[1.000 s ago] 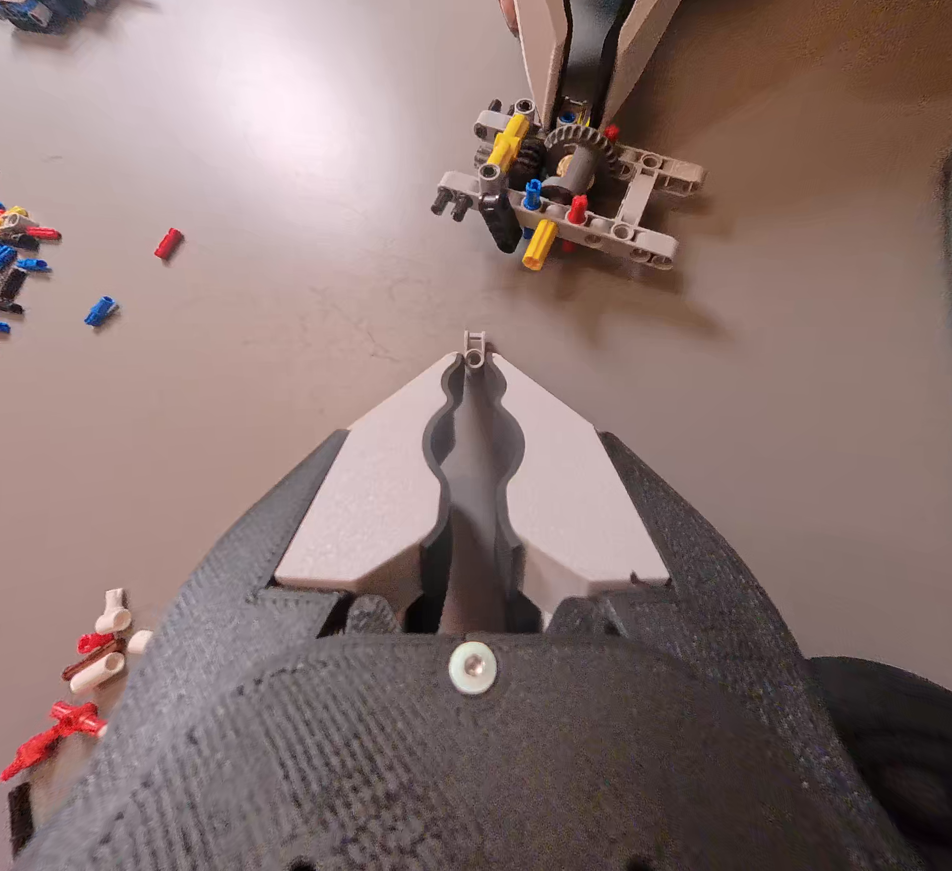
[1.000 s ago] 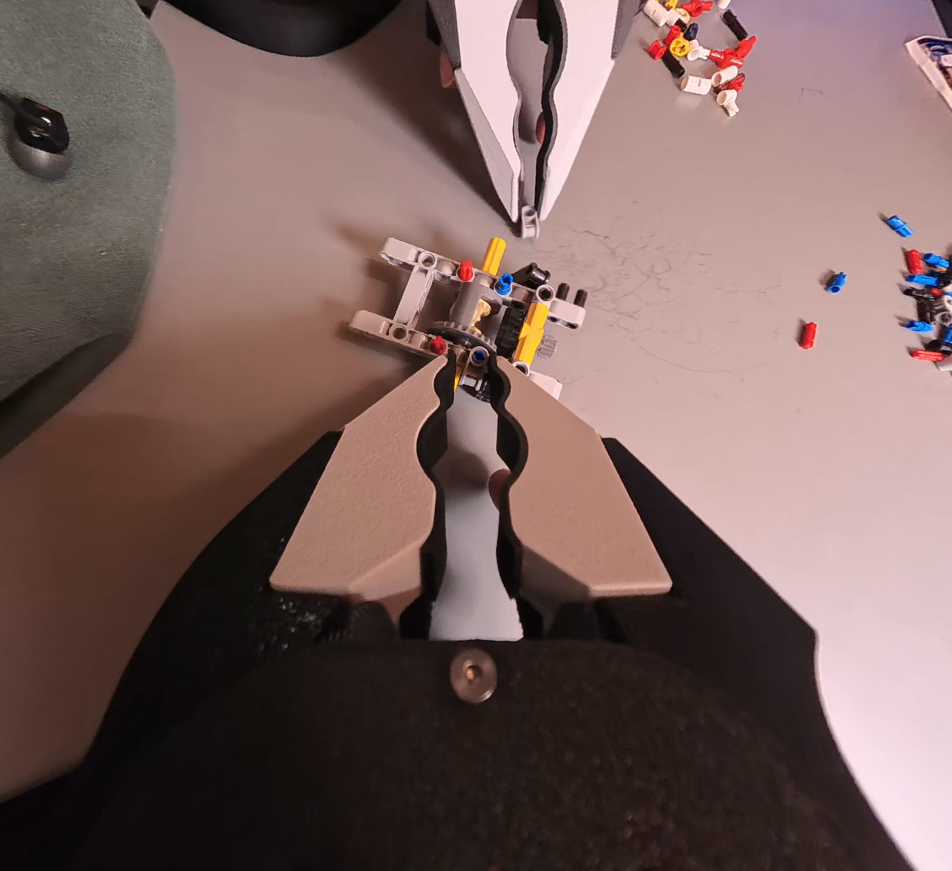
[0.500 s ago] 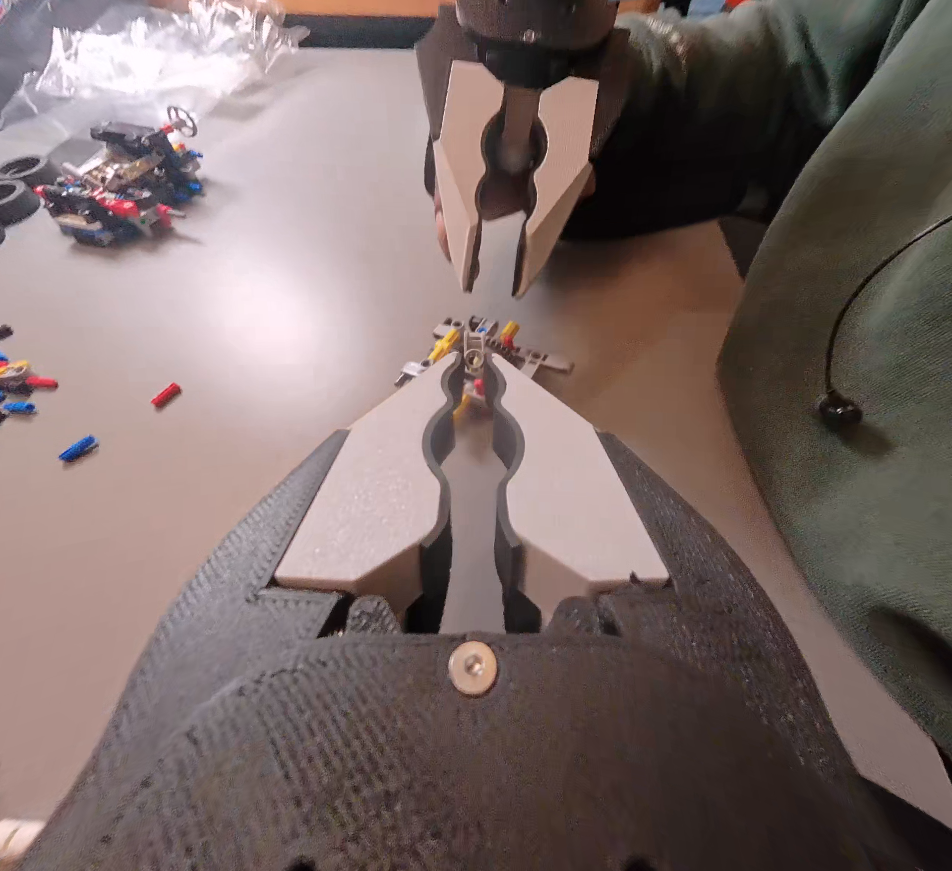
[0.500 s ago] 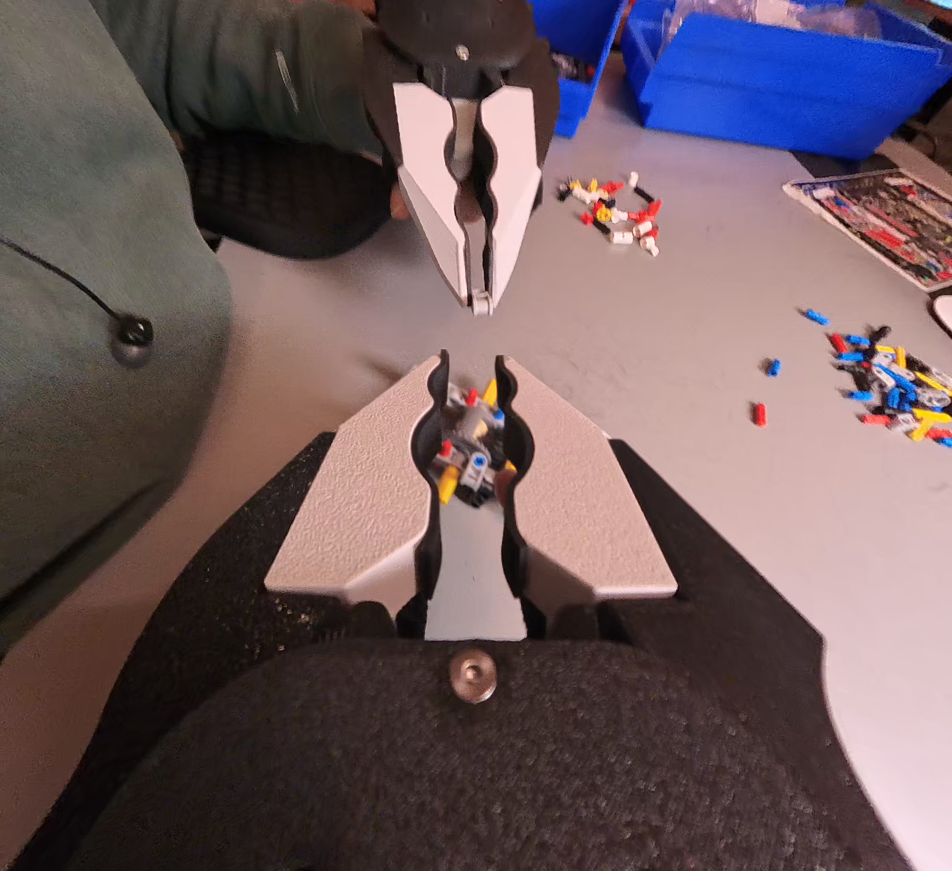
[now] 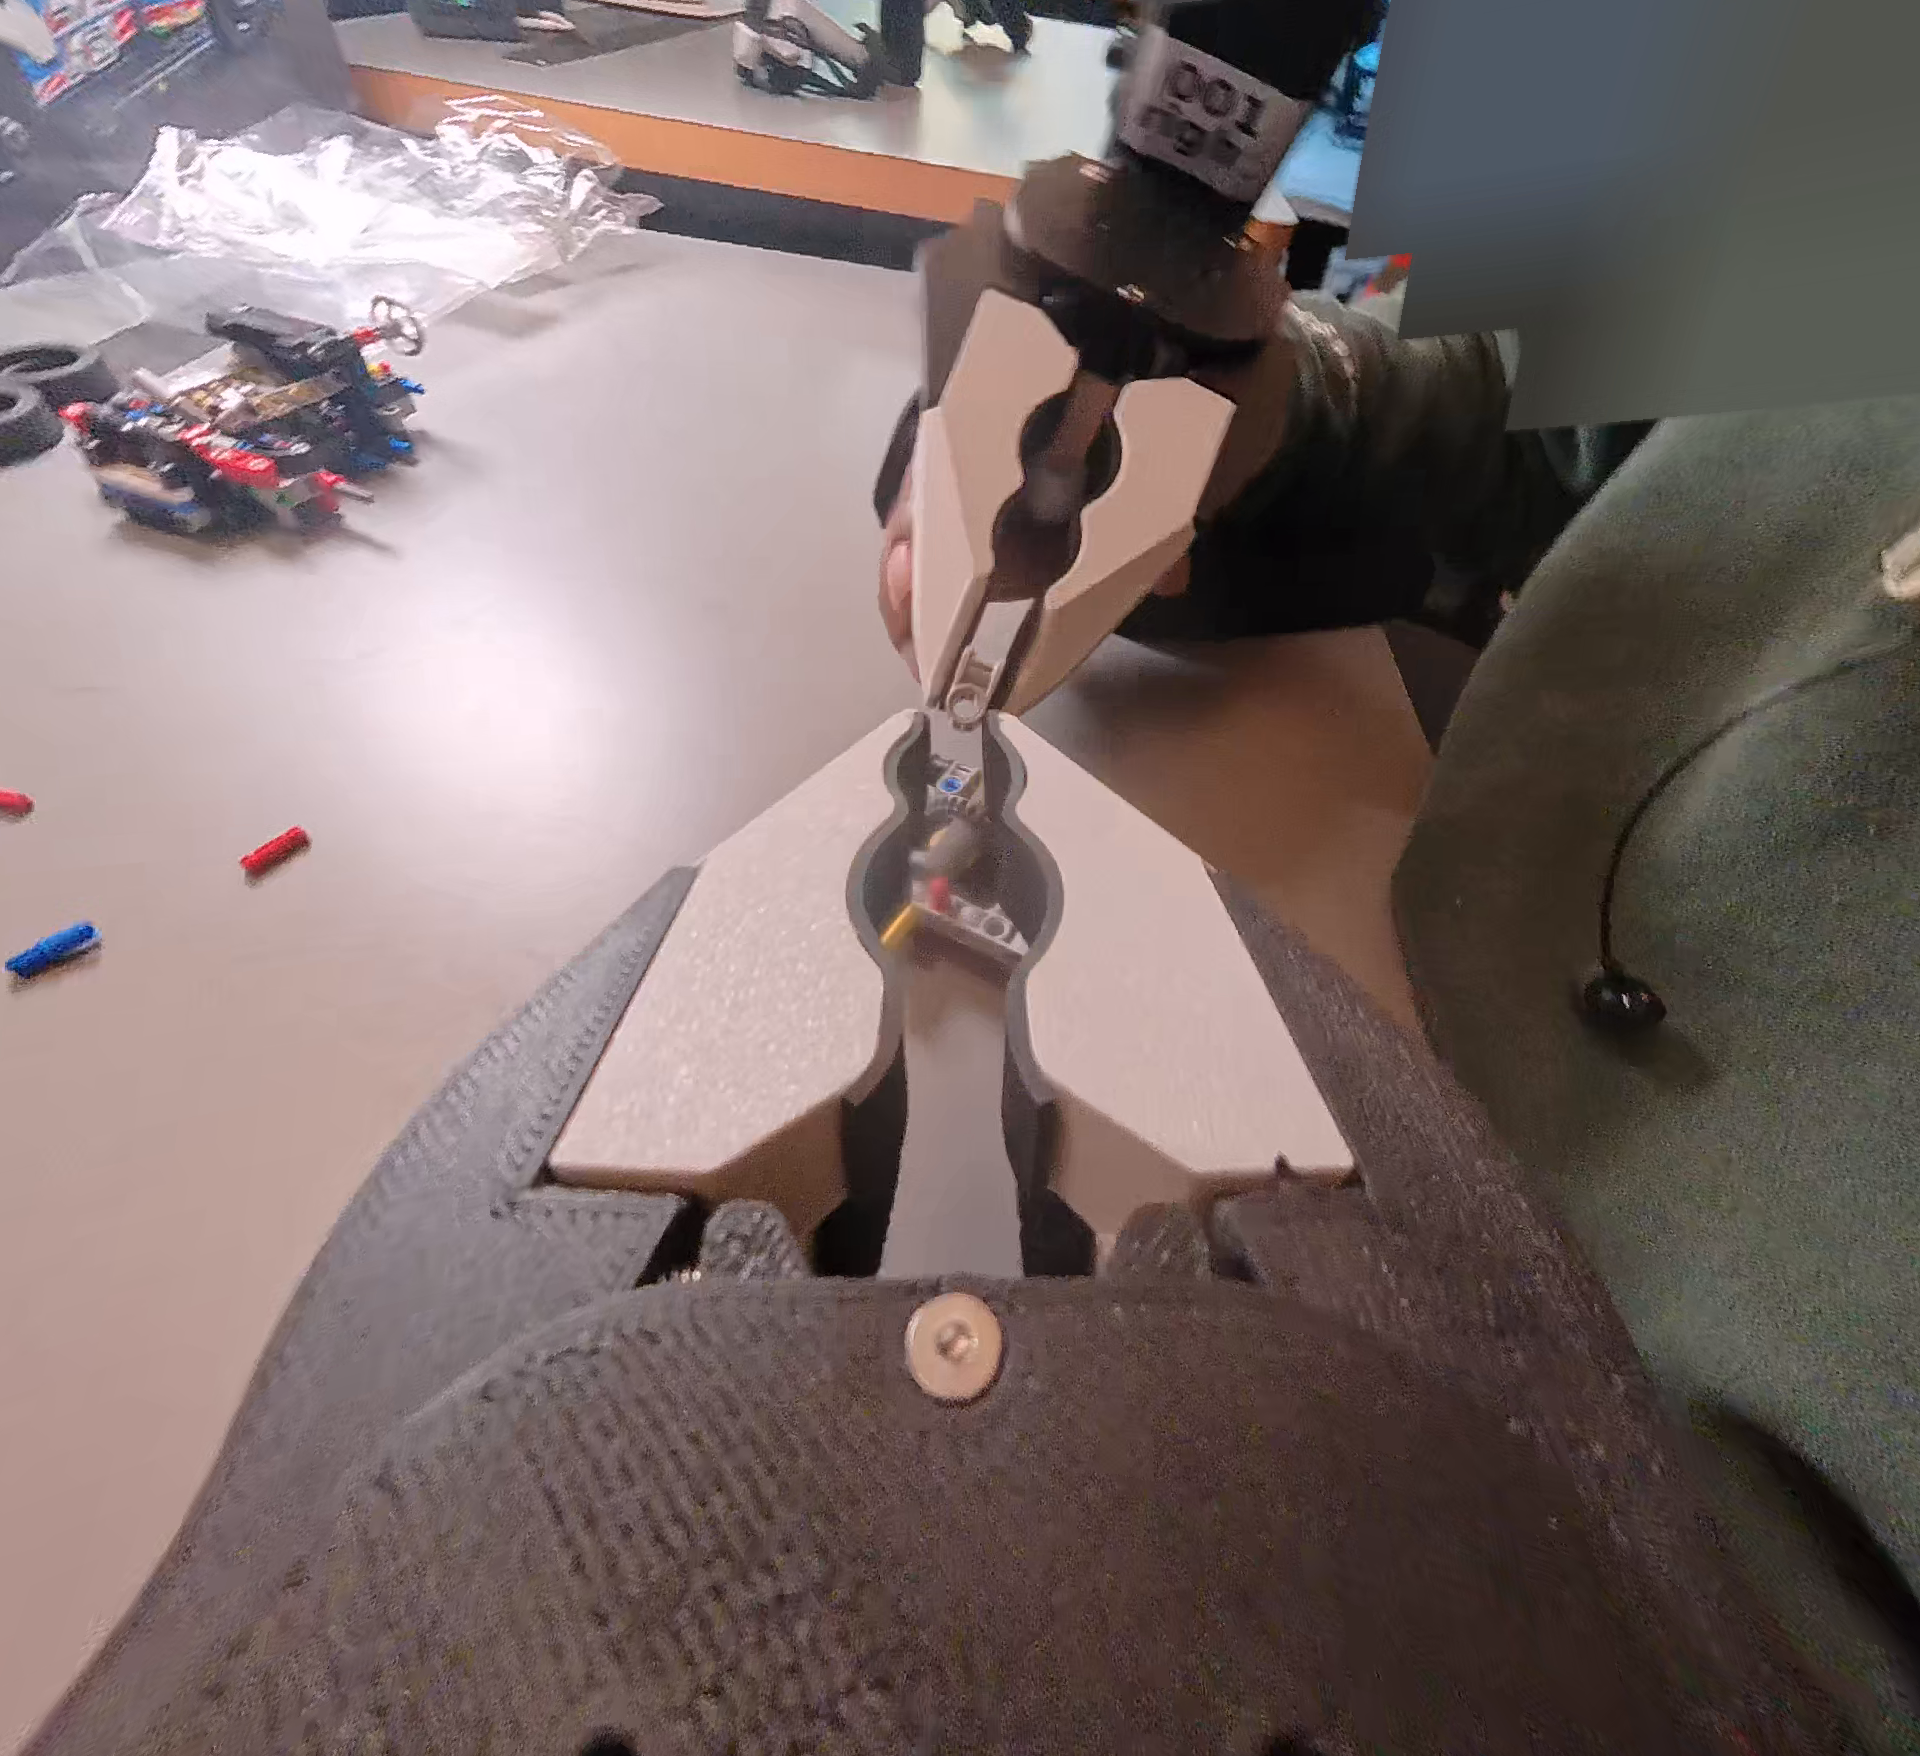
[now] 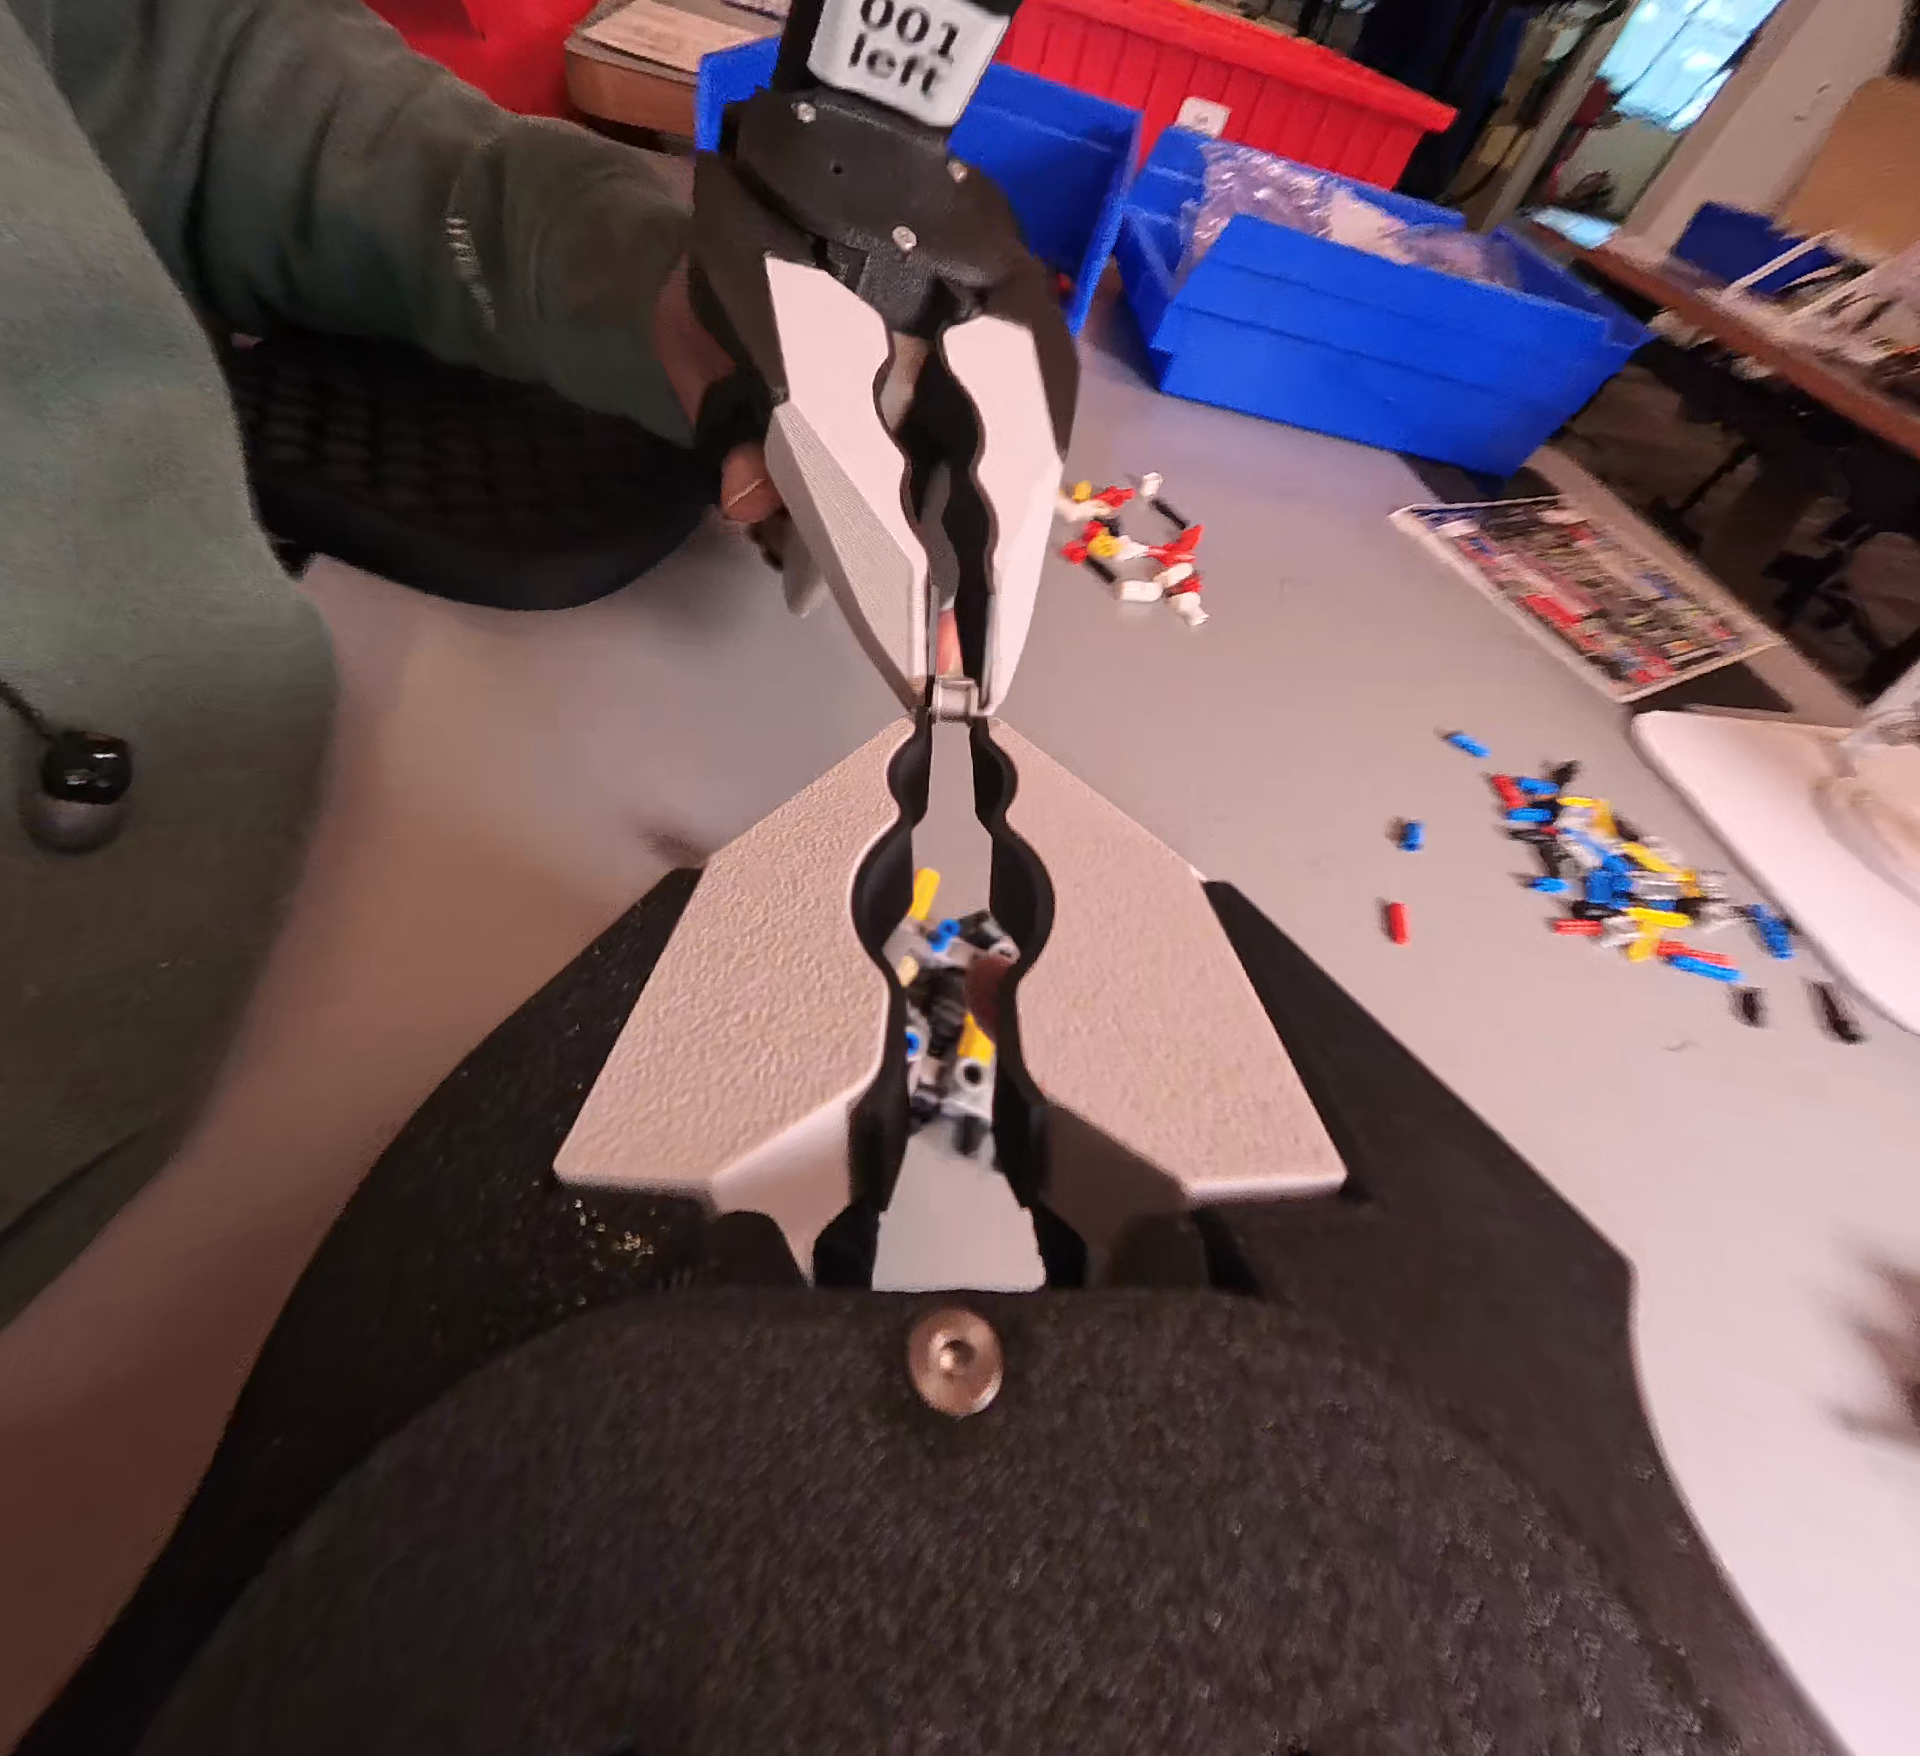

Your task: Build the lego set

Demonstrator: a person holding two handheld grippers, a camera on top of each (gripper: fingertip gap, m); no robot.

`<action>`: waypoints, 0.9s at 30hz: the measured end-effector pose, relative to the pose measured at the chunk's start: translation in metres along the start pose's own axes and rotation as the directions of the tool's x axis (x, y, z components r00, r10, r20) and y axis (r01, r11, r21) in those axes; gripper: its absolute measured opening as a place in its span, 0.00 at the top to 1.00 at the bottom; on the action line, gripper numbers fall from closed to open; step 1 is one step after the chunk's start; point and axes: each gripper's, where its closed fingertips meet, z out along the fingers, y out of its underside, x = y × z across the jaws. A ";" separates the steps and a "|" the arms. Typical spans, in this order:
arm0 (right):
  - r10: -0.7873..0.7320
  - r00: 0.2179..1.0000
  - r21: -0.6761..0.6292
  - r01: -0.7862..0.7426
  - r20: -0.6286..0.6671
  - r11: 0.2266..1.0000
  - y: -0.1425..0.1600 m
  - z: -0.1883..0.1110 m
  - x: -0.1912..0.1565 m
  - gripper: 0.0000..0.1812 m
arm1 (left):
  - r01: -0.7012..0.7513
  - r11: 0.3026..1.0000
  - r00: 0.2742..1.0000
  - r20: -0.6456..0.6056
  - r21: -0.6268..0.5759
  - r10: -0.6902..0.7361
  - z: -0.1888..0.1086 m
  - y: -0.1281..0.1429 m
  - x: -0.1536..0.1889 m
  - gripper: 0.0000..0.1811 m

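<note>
Raised above the grey counter (image 6: 1299, 771), the left gripper (image 6: 954, 690) and right gripper (image 5: 971, 667) meet tip to tip, each with its jaws closed to a narrow slit on the same small grey connector piece (image 5: 966, 693). The part-built lego frame (image 6: 945, 1010), grey with yellow, blue and black parts, lies on the counter below them, seen through the gap between the fingers. Loose pieces (image 6: 1621, 885) lie scattered to the right in the right wrist view, while a part-built car chassis (image 5: 244, 423) sits far left in the left wrist view.
</note>
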 end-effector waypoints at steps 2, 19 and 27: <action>-0.063 0.993 0.017 0.065 -0.099 0.998 -0.005 -0.002 0.012 0.97 | 0.124 0.991 0.992 0.026 0.041 -0.125 -0.001 -0.003 -0.010 0.94; -0.406 0.857 -0.161 0.374 -0.317 0.913 0.006 0.009 0.028 0.95 | 0.213 0.973 0.966 0.128 0.086 -0.223 0.005 -0.008 -0.024 0.93; 0.614 0.726 0.088 -0.665 0.311 0.742 -0.017 -0.007 0.014 0.90 | -0.174 0.985 0.984 0.026 -0.007 0.174 -0.004 -0.005 0.001 0.93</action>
